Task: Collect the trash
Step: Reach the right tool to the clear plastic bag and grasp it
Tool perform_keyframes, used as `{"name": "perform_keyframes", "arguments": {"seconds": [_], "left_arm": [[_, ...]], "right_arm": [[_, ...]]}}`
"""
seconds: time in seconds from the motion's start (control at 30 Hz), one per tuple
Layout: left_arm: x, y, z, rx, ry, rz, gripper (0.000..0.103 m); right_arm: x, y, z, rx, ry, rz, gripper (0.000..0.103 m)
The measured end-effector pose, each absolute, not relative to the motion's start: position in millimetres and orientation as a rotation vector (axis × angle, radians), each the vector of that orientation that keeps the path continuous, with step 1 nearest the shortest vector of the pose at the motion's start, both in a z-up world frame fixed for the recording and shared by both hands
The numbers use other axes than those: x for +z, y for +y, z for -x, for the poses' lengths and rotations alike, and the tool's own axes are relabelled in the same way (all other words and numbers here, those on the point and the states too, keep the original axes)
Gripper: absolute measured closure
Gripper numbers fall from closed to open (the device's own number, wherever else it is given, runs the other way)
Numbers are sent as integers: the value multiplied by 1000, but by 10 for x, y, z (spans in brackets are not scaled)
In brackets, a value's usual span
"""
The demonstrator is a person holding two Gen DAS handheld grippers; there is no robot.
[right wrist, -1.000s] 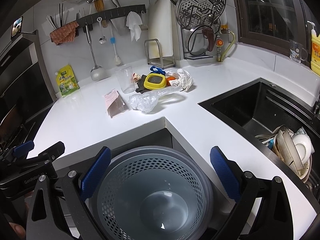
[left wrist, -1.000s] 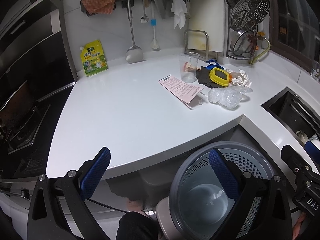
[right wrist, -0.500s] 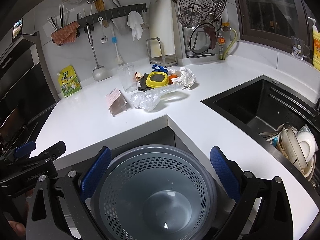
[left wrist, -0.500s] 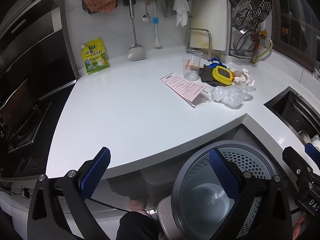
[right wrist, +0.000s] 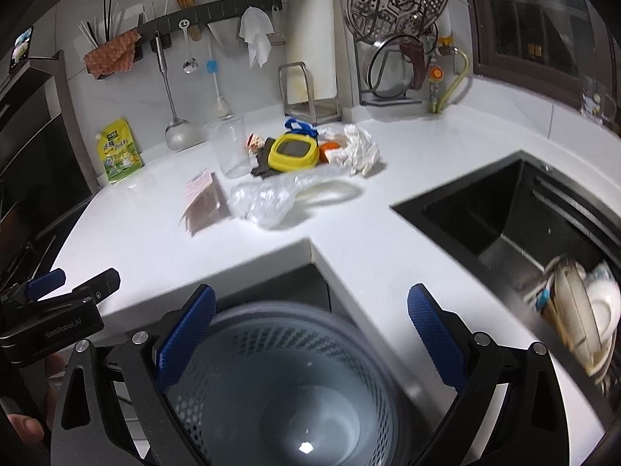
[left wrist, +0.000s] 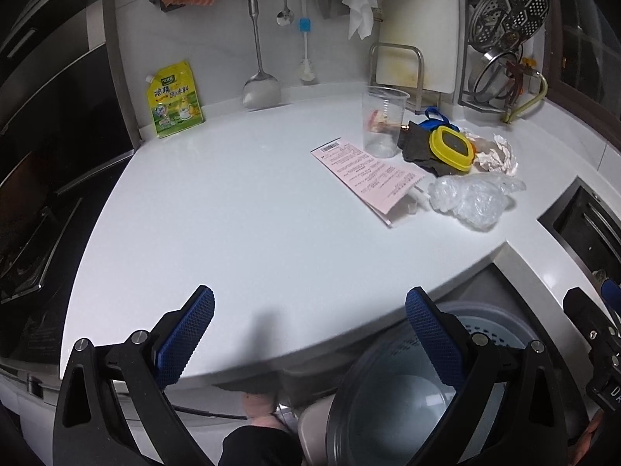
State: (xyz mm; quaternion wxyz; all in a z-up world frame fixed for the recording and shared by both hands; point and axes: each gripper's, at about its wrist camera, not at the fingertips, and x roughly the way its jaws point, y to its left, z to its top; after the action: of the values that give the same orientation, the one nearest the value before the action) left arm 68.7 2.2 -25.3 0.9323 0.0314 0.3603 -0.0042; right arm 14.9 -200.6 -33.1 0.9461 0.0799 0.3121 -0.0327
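Note:
Trash lies on the white counter (left wrist: 233,213): a pink paper slip (left wrist: 365,173), a clear plastic cup (left wrist: 382,122), a crumpled clear plastic bag (left wrist: 471,198), a yellow-rimmed lid (left wrist: 450,147) on dark scraps, and crumpled white paper (left wrist: 496,153). The same pile shows in the right wrist view, with the bag (right wrist: 268,200) and the lid (right wrist: 293,151). A grey perforated bin (right wrist: 287,384) stands empty below the counter's inner corner. My left gripper (left wrist: 310,339) is open and empty over the counter's front edge. My right gripper (right wrist: 310,339) is open and empty above the bin.
A black sink (right wrist: 516,217) with dishes (right wrist: 582,310) is at the right. A stove (left wrist: 27,233) is at the left. A yellow seasoning pouch (left wrist: 174,99), hanging utensils (left wrist: 258,39) and a rack of pot lids (left wrist: 504,31) line the back wall.
Both grippers have moved forward toward the counter and the trash pile. The bin has slid lower in both views. Both stay open and empty.

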Motion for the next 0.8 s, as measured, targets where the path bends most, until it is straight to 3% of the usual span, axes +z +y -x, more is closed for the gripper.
{"name": "perform_keyframes", "arguments": {"seconds": [0.8], "left_arm": [[-273,47,-1425,41,715,-66,6]], "right_arm": [[-341,-1813,-1698,27,726,-32,8]]}}
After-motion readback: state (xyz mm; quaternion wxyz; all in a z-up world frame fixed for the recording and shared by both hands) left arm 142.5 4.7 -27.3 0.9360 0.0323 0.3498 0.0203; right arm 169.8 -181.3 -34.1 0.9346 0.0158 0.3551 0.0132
